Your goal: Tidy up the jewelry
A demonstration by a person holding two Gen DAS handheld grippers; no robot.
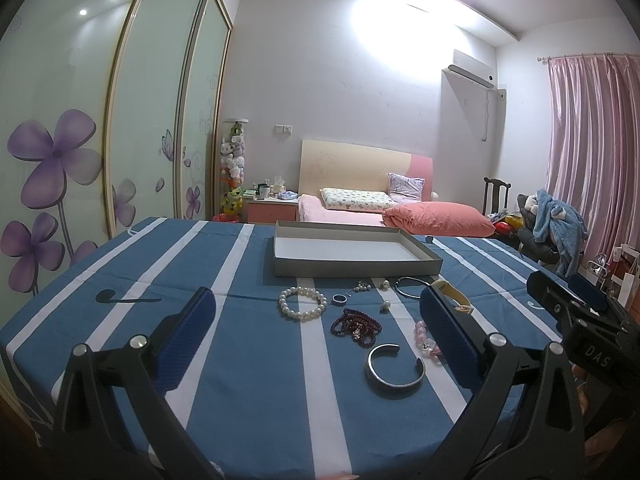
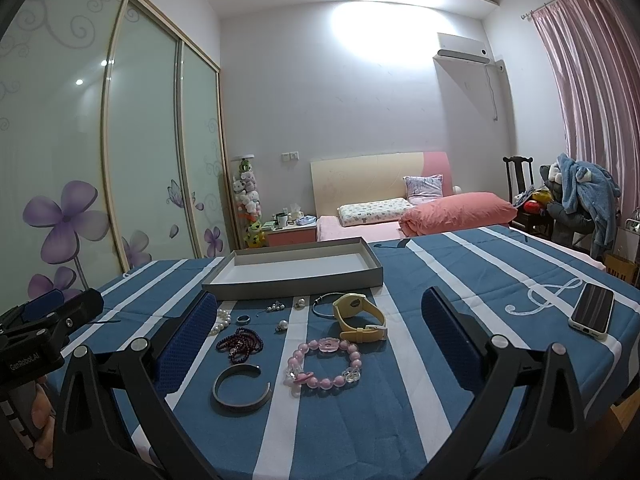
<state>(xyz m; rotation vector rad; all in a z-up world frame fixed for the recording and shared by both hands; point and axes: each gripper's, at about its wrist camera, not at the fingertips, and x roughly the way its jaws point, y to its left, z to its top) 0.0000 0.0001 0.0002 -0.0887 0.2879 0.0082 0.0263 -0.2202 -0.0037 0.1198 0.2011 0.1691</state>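
L gripper [image 1: 316,332] & R gripper [image 2: 320,332]: fingers spread, empty | jewelry just ahead; silver cuff [image 2: 241,389] nearest | tray [image 2: 296,280] beyond

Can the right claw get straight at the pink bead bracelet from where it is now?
Probably yes. The right claw is open and empty, and the pink bead bracelet lies flat between its fingers' line of approach, apart from the yellow watch and silver cuff.
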